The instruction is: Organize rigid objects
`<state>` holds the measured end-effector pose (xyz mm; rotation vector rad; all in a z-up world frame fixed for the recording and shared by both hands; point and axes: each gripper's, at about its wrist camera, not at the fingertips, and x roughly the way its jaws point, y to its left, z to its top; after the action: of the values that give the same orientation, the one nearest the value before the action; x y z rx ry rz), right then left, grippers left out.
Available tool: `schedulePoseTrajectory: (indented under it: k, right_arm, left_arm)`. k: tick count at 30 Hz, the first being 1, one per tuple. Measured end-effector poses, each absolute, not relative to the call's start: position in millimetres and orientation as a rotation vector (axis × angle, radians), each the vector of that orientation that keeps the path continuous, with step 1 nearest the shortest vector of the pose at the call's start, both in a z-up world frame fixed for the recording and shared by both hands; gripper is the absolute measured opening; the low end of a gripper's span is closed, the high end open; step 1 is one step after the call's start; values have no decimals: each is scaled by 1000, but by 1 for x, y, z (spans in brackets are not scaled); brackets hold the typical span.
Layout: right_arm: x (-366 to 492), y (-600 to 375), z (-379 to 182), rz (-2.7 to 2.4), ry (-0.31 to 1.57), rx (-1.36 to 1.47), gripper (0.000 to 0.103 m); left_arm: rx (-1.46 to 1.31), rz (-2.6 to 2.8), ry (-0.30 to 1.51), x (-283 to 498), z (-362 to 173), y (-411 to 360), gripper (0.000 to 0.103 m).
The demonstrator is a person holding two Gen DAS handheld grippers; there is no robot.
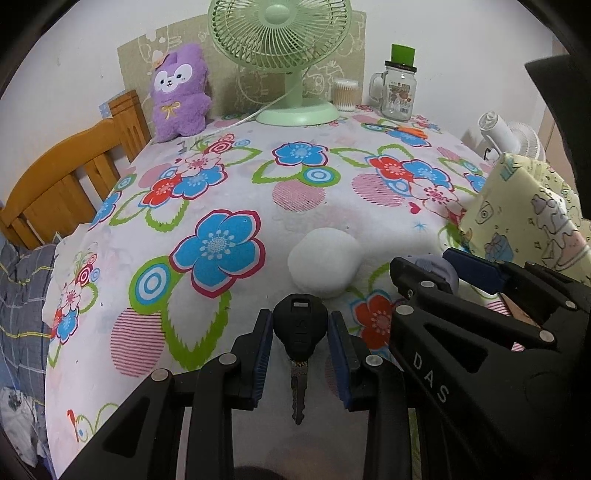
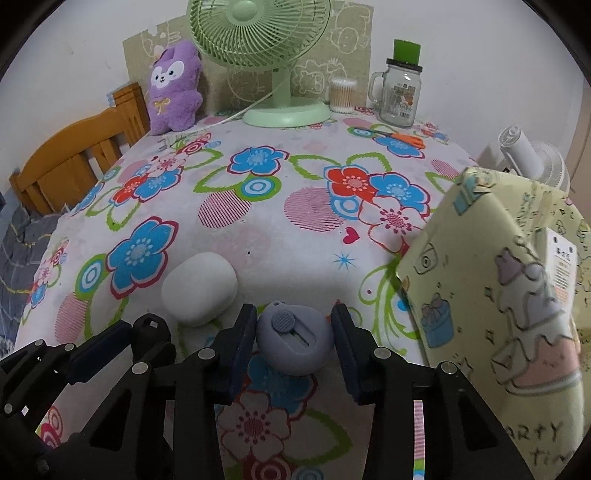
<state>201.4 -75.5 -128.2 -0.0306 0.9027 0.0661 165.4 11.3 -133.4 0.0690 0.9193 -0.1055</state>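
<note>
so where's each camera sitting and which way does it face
Left wrist: on the left gripper, looking down along its fingers, shut on a black key; the right gripper shows alongside.
Right wrist: on the right gripper, shut on a grey retractable cutter.
Shared: white case, green fan, floral tablecloth.

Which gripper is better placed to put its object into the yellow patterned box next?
Probably the right gripper. Its jaws are shut on the grey round object, and the yellow patterned box stands just beside it. The left gripper, holding the black key, is farther from the box.
</note>
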Motion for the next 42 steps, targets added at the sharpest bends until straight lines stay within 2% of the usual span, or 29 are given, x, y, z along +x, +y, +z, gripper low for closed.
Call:
schedulePoseTrajectory:
  k: [42]
  right_arm:
    - [97, -95, -65, 43, 765, -29, 45]
  left_arm:
    - [85, -123, 795, 77, -81, -14, 30]
